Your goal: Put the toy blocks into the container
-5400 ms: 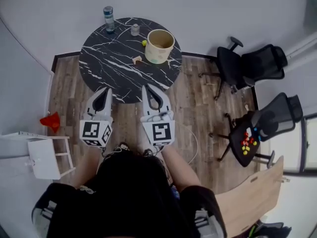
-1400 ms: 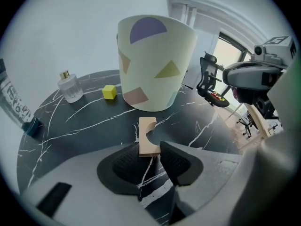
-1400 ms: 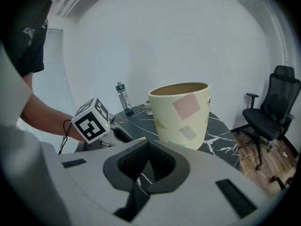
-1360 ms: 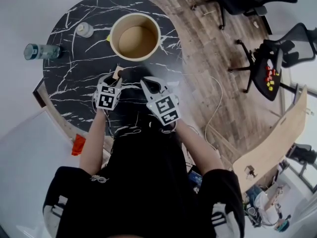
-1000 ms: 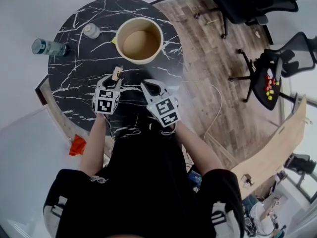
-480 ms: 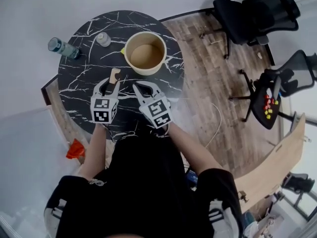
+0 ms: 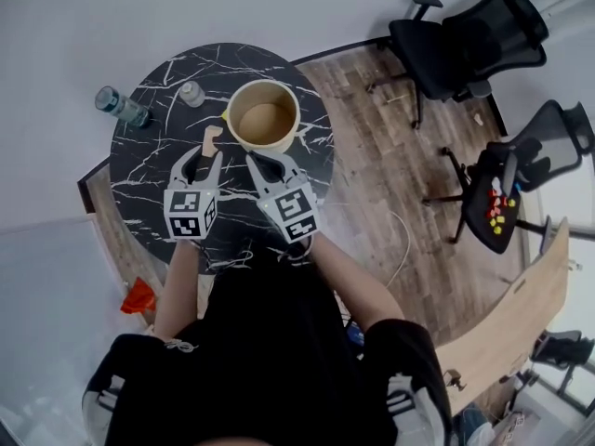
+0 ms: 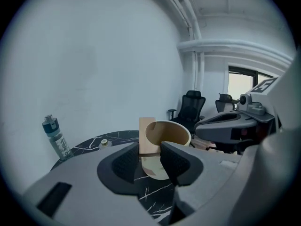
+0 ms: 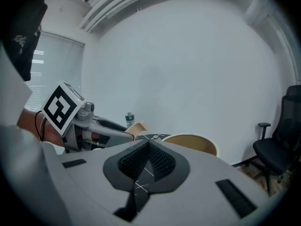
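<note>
Gripping a pale wooden block (image 8: 146,134) firmly between its pads, the left gripper (image 7: 204,156) holds it above the black marble table (image 7: 149,156), just beside the tan container (image 7: 297,119), while the right gripper (image 9: 147,154) hovers alongside, jaws closed together on nothing.

- Wide-mouthed container (image 7: 264,117) stands right of centre on the round table (image 7: 153,170), its open top reachable from above.
- A bottle (image 7: 119,106) and small jar (image 7: 191,93) occupy the far-left rim, well apart from it.
- Bare marble lies between.
</note>
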Action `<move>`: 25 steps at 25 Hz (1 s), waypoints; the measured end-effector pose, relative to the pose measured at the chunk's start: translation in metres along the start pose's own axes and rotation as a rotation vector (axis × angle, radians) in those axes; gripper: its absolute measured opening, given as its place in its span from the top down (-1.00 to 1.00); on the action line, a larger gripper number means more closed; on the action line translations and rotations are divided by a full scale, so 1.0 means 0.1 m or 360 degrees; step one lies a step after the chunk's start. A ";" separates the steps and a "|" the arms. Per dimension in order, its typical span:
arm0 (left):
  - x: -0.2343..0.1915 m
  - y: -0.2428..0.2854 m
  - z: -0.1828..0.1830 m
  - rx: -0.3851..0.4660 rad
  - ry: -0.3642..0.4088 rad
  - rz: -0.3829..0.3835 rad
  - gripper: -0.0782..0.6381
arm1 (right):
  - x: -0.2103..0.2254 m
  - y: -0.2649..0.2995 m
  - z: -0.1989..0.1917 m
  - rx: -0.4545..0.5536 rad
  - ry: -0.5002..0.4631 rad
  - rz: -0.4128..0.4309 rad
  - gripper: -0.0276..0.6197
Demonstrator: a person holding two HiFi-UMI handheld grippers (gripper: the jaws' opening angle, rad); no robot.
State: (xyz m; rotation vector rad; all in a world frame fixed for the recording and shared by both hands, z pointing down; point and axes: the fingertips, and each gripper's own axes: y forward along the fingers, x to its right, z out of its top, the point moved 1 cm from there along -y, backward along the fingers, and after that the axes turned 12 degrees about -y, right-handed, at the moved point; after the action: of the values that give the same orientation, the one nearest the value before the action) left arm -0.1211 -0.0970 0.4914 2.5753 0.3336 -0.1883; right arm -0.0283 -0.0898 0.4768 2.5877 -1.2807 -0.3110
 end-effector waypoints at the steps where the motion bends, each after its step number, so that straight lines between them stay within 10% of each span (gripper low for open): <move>1: 0.05 0.02 0.02 0.0002 0.0005 -0.0016 0.39 | 0.05 -0.04 0.01 0.0002 0.0004 -0.0022 0.92; 25: 0.79 0.75 -0.05 -0.0186 0.0170 -0.0261 0.39 | 0.66 -0.55 -0.25 -0.0057 0.0105 -0.0304 0.92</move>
State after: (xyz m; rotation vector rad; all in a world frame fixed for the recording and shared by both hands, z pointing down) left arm -0.0243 -0.1407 0.5171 2.4480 0.5796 -0.0872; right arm 0.0592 -0.1077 0.4783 2.6704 -0.9997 -0.2771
